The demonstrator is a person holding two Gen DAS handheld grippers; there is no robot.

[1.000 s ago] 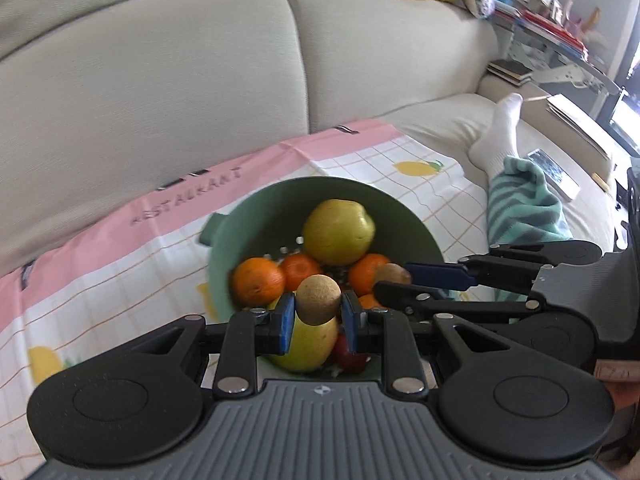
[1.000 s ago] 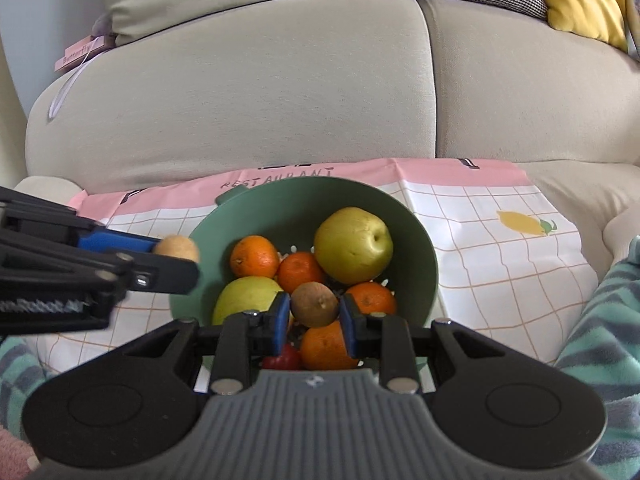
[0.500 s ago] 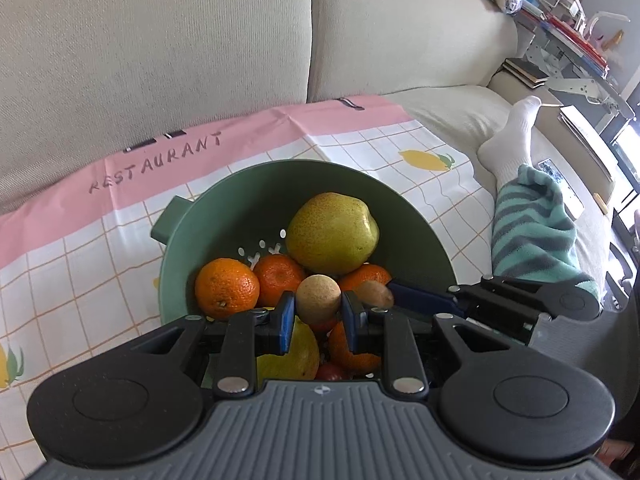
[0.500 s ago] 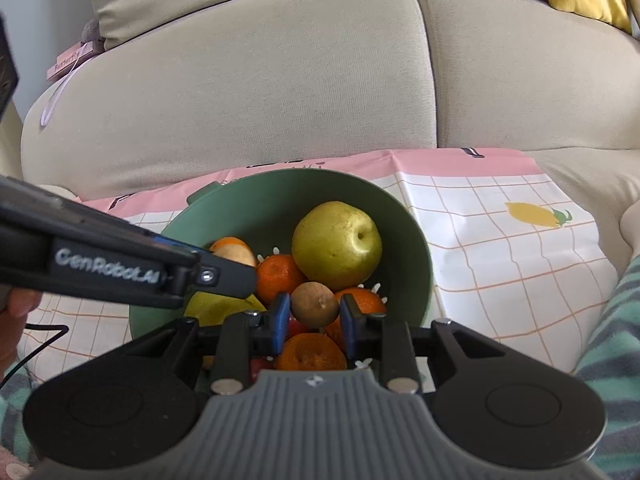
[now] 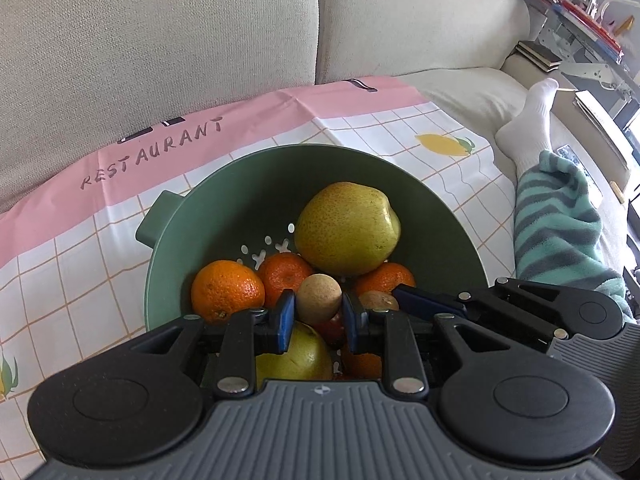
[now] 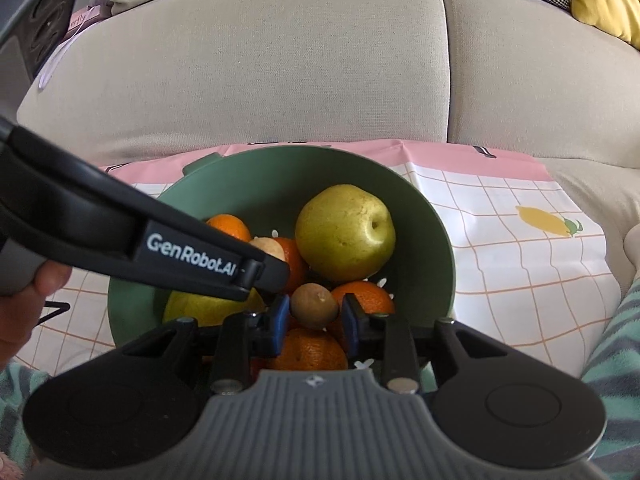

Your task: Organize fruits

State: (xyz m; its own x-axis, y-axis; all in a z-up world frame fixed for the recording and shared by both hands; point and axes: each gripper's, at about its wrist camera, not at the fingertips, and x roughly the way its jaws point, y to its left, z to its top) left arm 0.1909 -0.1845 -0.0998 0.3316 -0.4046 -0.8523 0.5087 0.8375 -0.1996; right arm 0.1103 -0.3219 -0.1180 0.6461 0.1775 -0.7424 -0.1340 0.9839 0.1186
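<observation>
In the left wrist view we see our left gripper (image 5: pixel 318 316) clenched on a round tan fruit (image 5: pixel 319 298) above the green plastic colander bowl (image 5: pixel 240 188) on a pink-bordered checked cloth (image 5: pixel 72 240) reading "RESTAURANT". In the right wrist view our right gripper (image 6: pixel 314 318) grasps a brown kiwi (image 6: pixel 314 306); the left one's arm reads "GenRobot.AI".

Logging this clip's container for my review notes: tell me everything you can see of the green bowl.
The green bowl is round, deep and matte, plastic by the look, with a stubby handle on its rim and pale drain slots in its floor, like a colander. It sits upright on a checked cloth with a pink border, spread over a beige sofa seat. Inside lie a large yellow-green pear, several oranges and another green fruit. Both grippers hang over its near side, each holding a small brown fruit.
</observation>
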